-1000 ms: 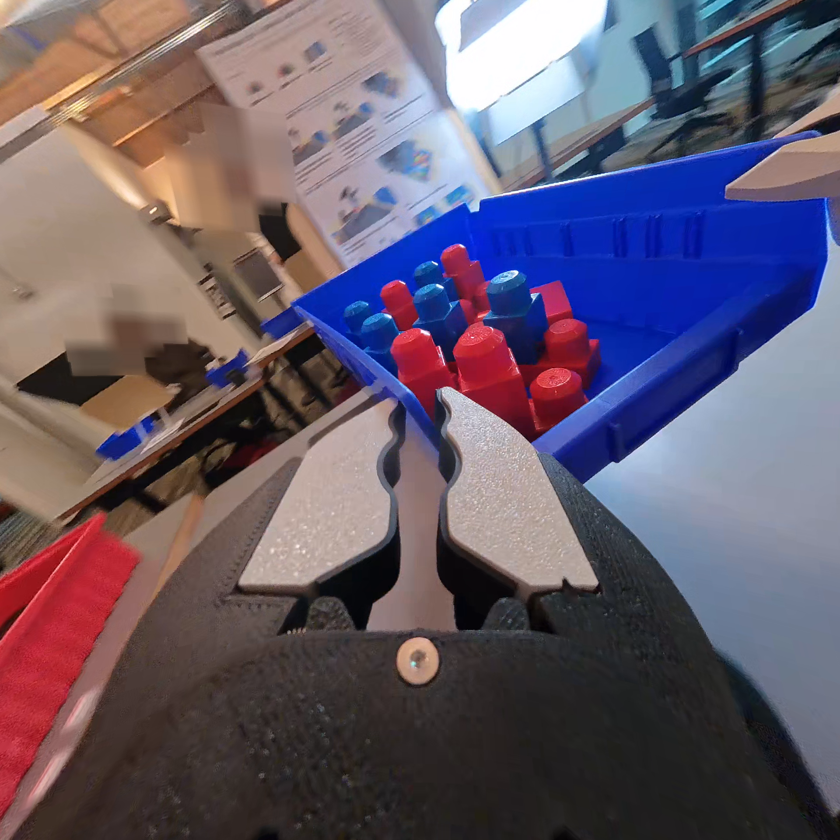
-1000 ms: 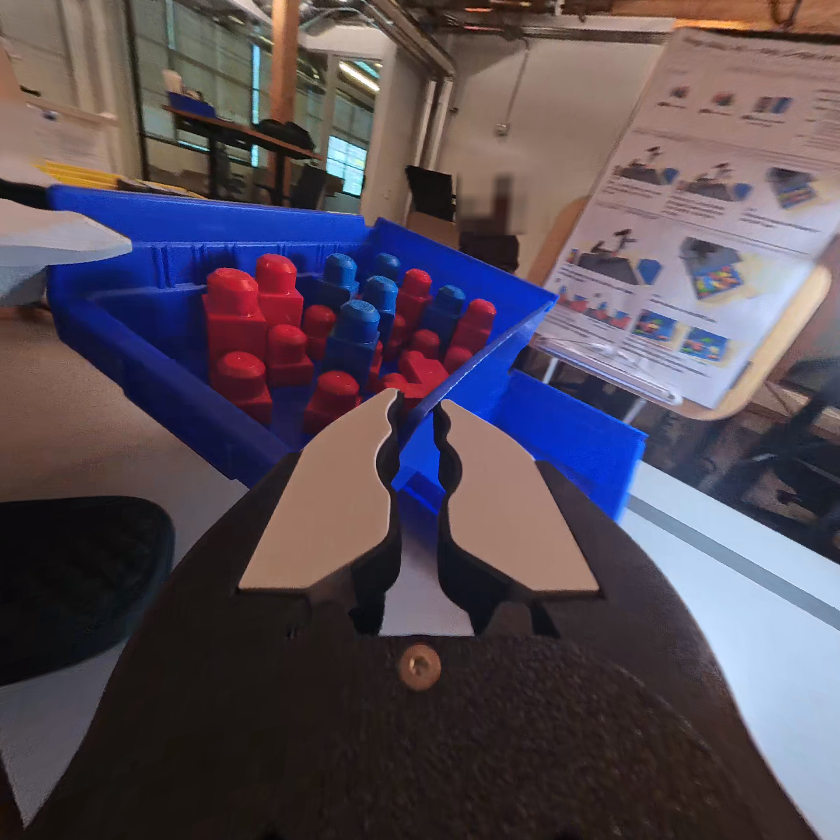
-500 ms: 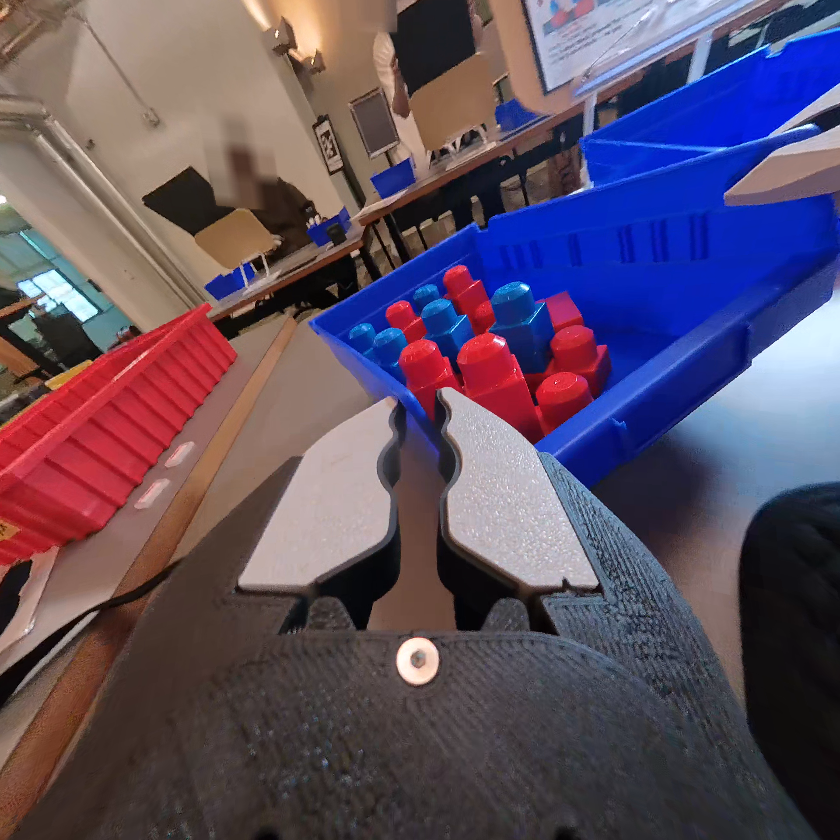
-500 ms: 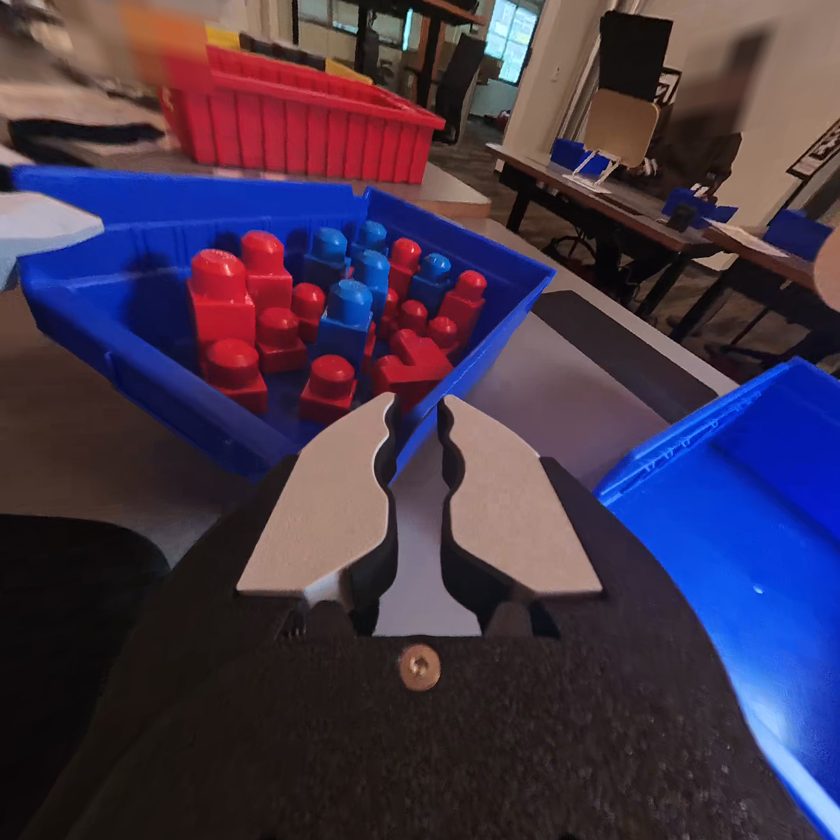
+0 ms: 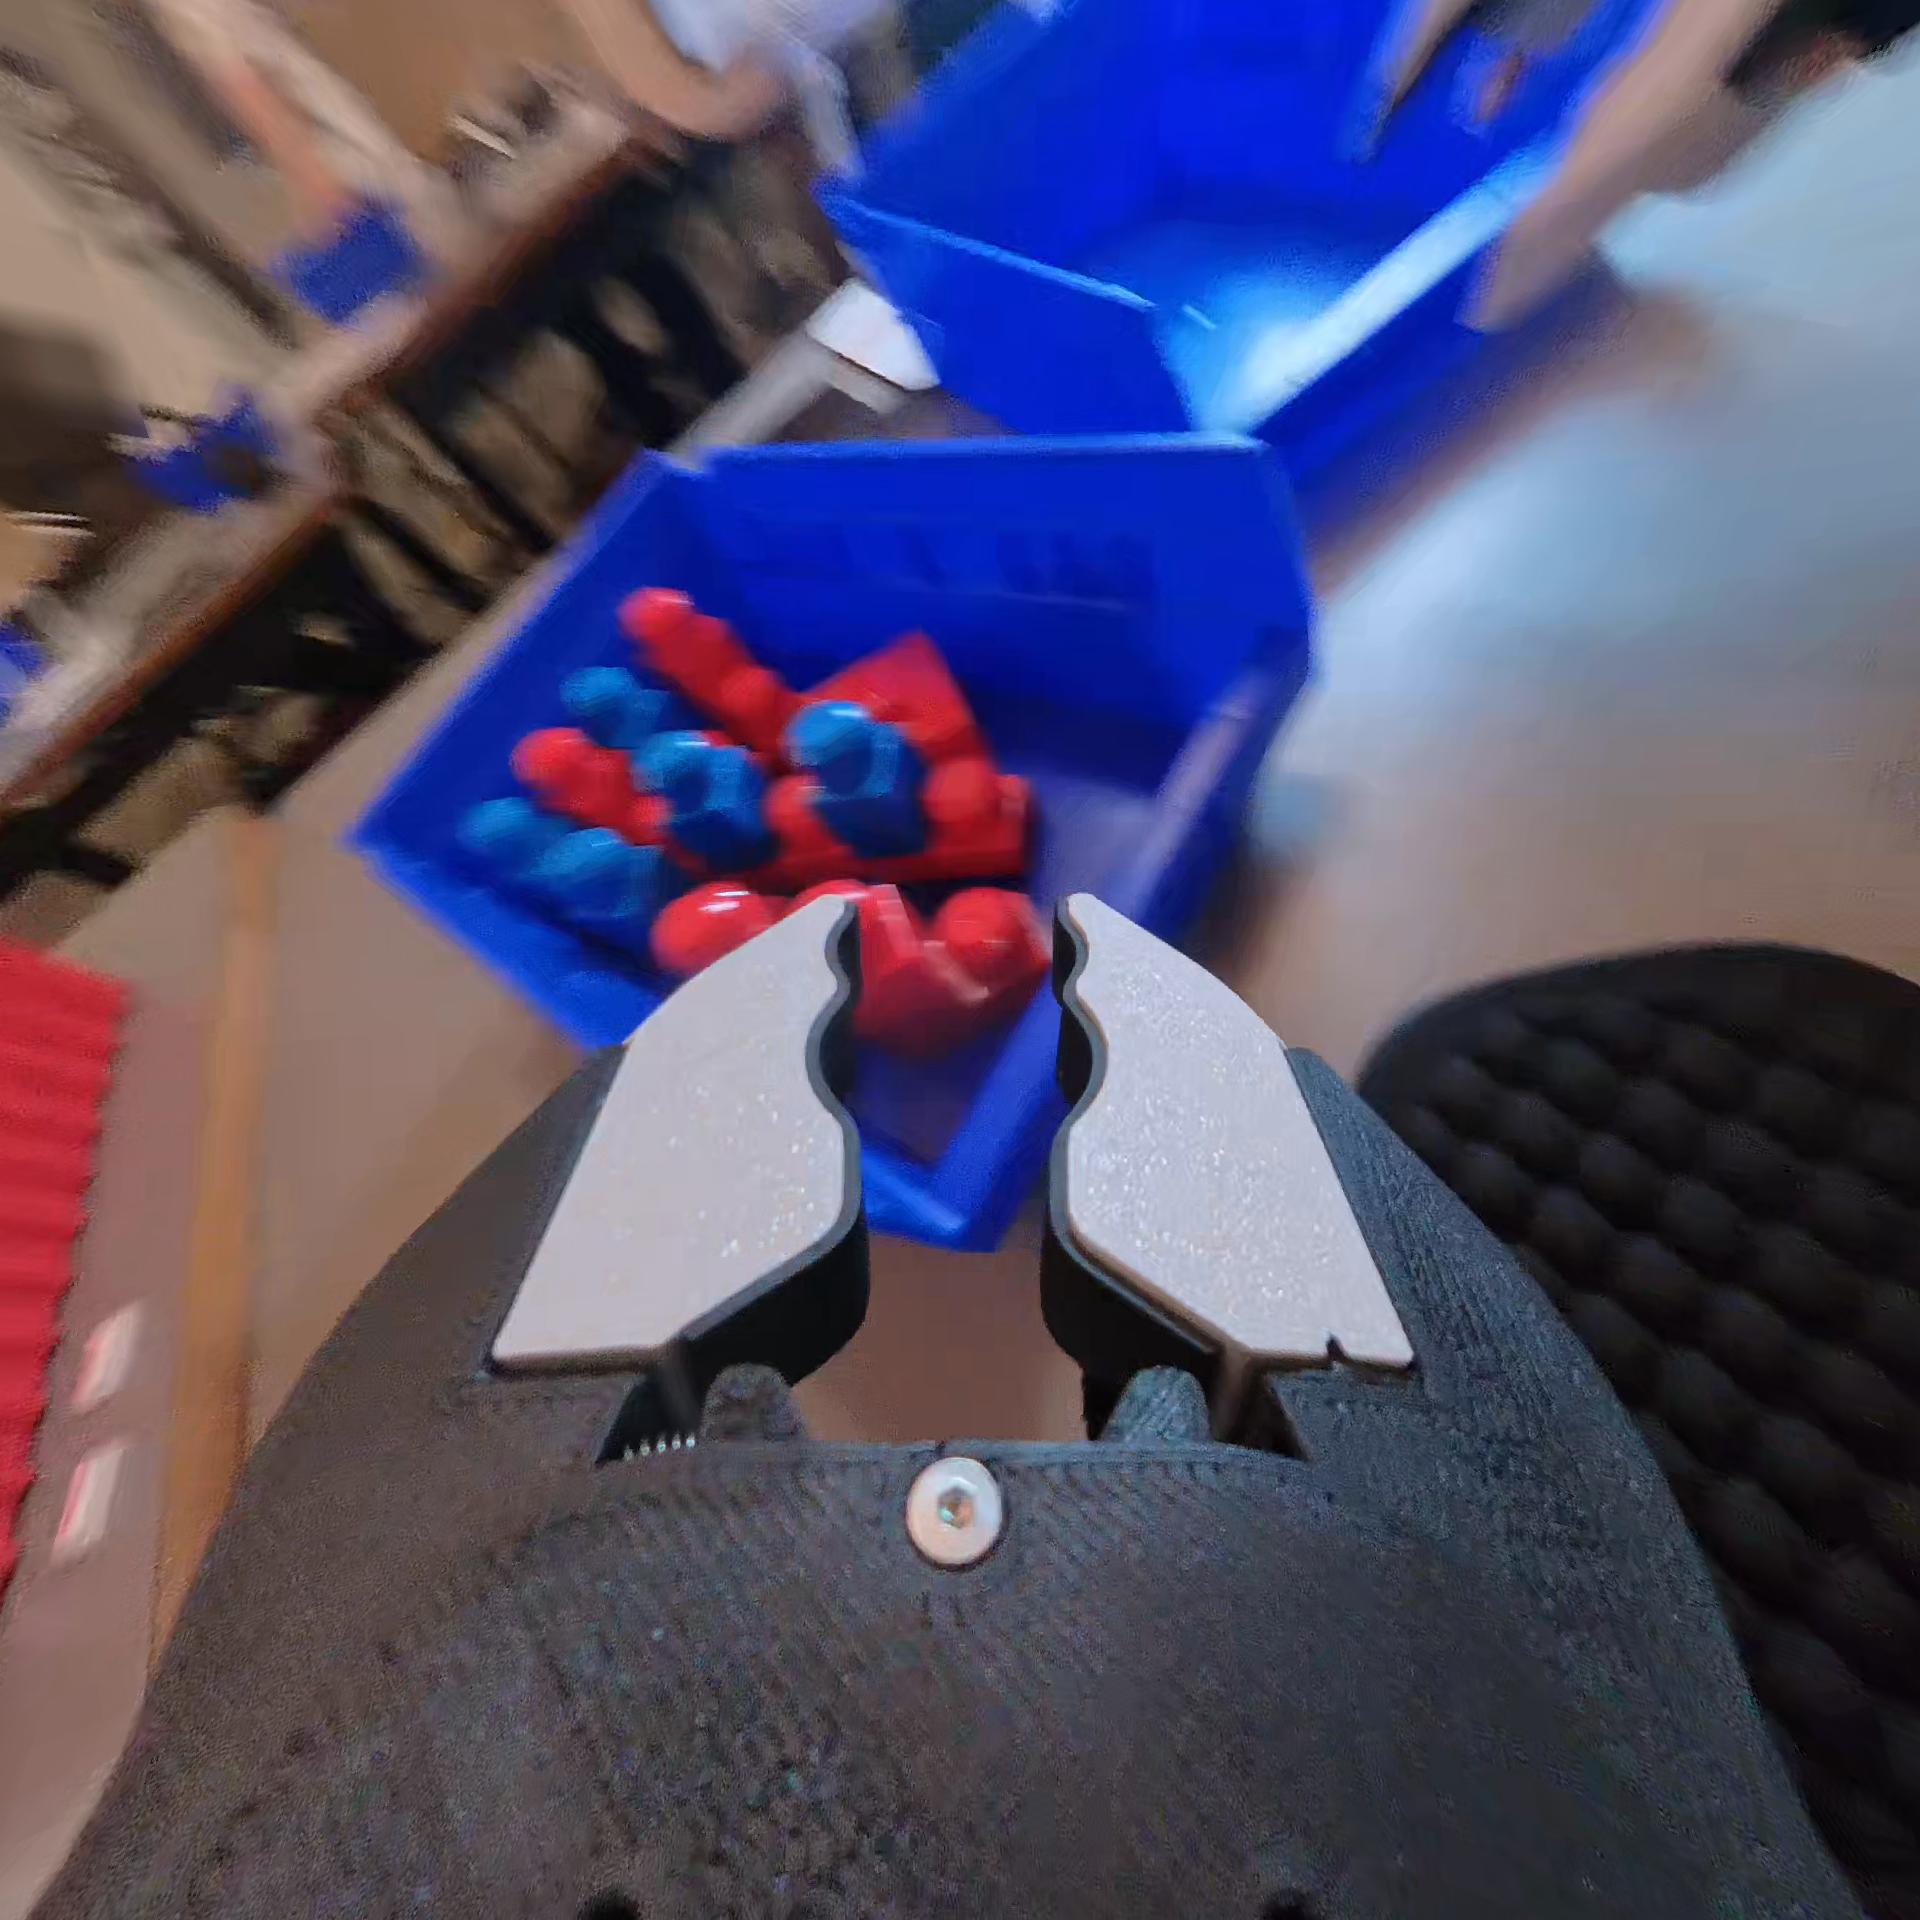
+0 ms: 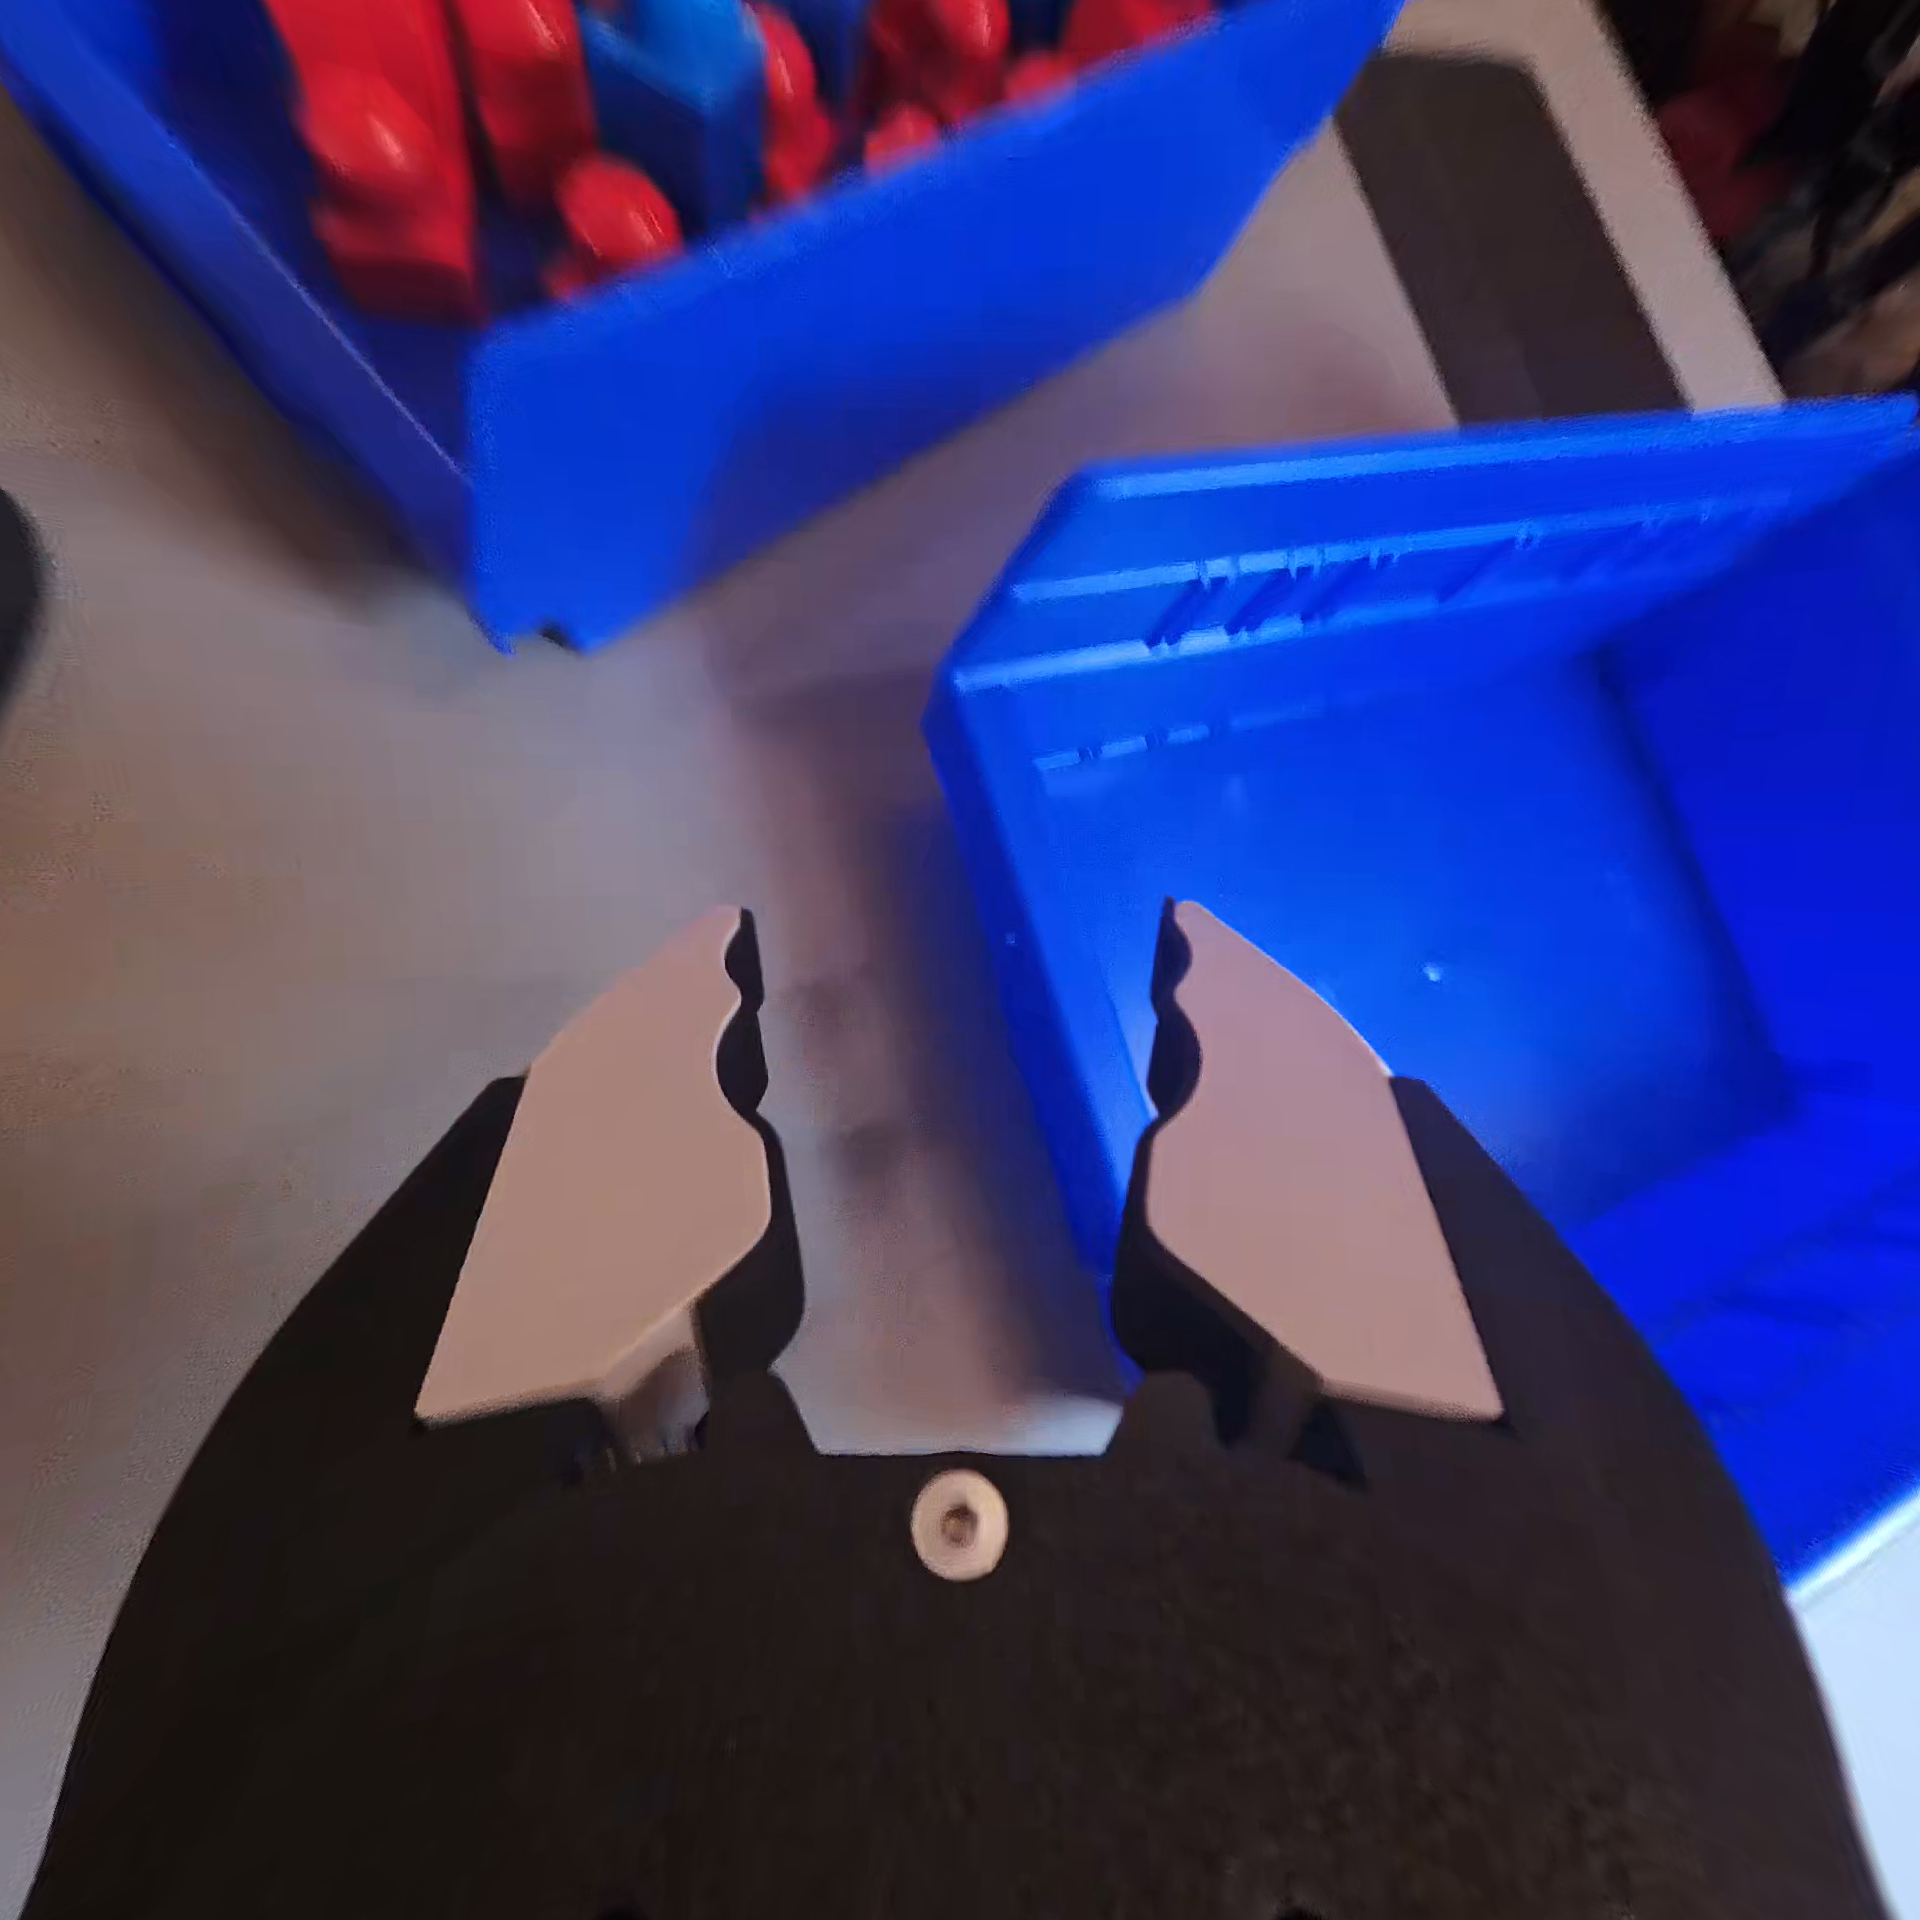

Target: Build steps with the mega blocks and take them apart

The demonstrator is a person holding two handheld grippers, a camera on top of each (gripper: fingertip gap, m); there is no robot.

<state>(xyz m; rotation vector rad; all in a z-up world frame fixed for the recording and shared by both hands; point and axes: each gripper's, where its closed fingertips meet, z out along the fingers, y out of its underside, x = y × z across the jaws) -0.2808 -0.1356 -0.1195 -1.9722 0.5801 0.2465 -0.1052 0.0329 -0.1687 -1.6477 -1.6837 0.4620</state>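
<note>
- The grey table [image 6: 312,935] carries two blue bins that sit near each other but apart.
- The farther blue bin [image 5: 987,540] holds your mega blocks [image 5: 831,790], red and blue, piled together; motion blur hides how they interlock.
- The nearer blue bin [image 6: 1455,883] shows only bare blue floor where you can see into it.
- Your left gripper [image 5: 954,914] hovers over the block bin's near corner, fingers parted, gripping nothing.
- Your right gripper [image 6: 956,914] is spread wide and empty above the table, straddling the nearer bin's wall.
</note>
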